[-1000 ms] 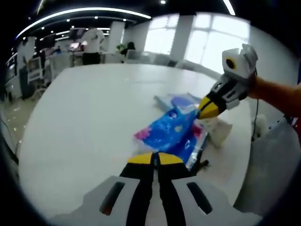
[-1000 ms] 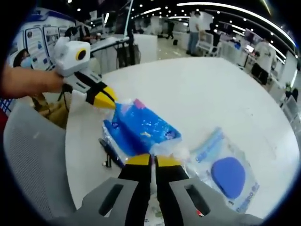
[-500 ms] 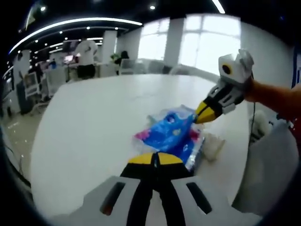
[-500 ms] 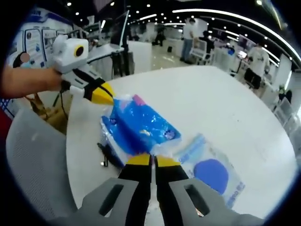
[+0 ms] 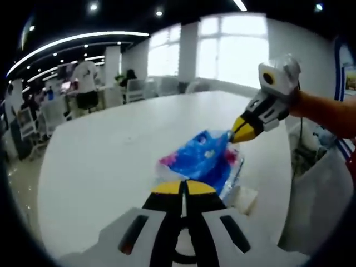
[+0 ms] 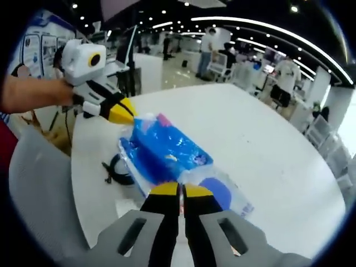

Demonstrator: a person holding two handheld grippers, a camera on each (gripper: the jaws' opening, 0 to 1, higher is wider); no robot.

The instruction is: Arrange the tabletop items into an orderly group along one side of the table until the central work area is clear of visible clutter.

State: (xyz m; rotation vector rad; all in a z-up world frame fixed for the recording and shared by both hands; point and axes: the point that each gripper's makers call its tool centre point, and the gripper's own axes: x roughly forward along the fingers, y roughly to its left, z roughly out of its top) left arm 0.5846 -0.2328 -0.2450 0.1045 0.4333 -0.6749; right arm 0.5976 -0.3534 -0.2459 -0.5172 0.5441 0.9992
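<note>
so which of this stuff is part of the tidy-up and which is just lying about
Part of the job:
- blue packet, held at opposite ends by left gripper and right gripper
- clear bag with blue pad
- black cable
- white table

Just about:
- grey chair
- desks behind

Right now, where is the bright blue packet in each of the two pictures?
Left gripper view: the blue packet sits just right of the middle, above this view's own jaws, its far end at the right gripper.
Right gripper view: the blue packet is left of the middle, its far end at the left gripper.
Shared landmark: the white table under it.
</note>
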